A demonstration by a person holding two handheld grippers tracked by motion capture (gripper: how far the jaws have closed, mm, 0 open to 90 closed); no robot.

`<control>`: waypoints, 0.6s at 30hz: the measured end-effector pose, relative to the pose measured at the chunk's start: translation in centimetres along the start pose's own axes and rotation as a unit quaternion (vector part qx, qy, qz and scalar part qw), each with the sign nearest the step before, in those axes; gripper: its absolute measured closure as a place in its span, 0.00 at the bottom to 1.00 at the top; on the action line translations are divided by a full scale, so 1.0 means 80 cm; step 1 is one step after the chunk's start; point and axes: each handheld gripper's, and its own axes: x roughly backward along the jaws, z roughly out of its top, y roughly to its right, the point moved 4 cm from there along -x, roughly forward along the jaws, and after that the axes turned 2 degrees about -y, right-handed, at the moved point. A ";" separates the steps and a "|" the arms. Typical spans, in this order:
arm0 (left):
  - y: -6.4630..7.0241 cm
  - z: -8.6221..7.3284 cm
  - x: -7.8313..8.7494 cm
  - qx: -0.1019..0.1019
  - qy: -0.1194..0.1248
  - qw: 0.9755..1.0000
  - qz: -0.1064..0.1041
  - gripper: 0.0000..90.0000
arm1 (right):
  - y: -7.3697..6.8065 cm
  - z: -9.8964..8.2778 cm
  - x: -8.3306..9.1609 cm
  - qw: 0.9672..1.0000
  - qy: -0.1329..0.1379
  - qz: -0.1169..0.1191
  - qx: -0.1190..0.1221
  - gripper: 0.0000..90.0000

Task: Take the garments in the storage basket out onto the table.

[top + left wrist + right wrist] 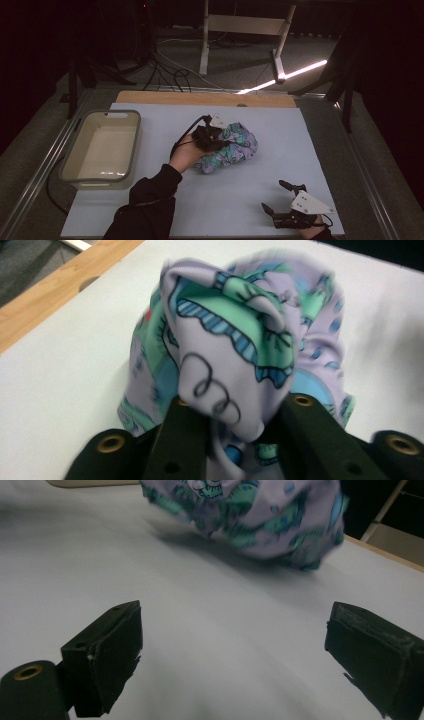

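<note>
I see a big flat table (280,200) with a smooth pale blue top and a strip of bare wood along its far edge. Near the left edge sits a tub (80,150), a hard plastic box shape with round corners and a grey rim. In the middle of the table, a bit toward the far edge, lies the cloth (235,147), soft and crumpled into a lumpy ball, purple with green and blue cartoon drawings. My left gripper (212,140) sits at the left side of the cloth, and in the left gripper view its two black jaws pinch a thick fold of the fuzzy cloth (235,355) between them. My right gripper (280,197) rests near the near right corner, well apart from the cloth, with its blocky black jaws spread wide over bare table.
</note>
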 end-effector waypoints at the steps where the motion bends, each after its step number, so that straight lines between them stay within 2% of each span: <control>1: 0.000 -0.001 -0.004 -0.002 -0.008 1.000 -0.001 0.89 | 0.000 0.000 0.000 1.000 0.000 0.000 0.001 0.10; 3: 0.002 -0.004 -0.013 -0.002 -0.019 1.000 -0.009 0.87 | 0.000 0.000 0.000 1.000 0.000 0.000 0.000 0.10; 4: 0.003 -0.006 -0.015 -0.003 -0.028 1.000 -0.015 0.80 | 0.000 0.000 0.000 1.000 0.000 -0.001 0.000 0.10; 6: 0.006 -0.007 -0.017 -0.004 -0.035 0.999 0.003 0.51 | 0.001 0.000 0.001 1.000 0.000 0.000 0.001 0.10; 9: 0.008 -0.007 -0.014 -0.002 -0.039 0.999 0.009 0.31 | 0.001 -0.001 0.001 1.000 -0.001 -0.001 0.001 0.10; 11: 0.008 -0.006 -0.009 0.001 -0.036 0.999 0.013 0.26 | 0.000 0.000 0.001 1.000 0.001 0.000 0.001 0.10; 15: 0.009 -0.006 0.005 0.000 -0.025 1.000 -0.012 0.16 | 0.001 0.000 0.002 1.000 0.000 -0.002 0.003 0.10; 18: 0.010 -0.004 0.014 -0.002 -0.016 1.000 -0.013 0.10 | 0.001 0.000 0.001 1.000 -0.001 -0.002 0.003 0.10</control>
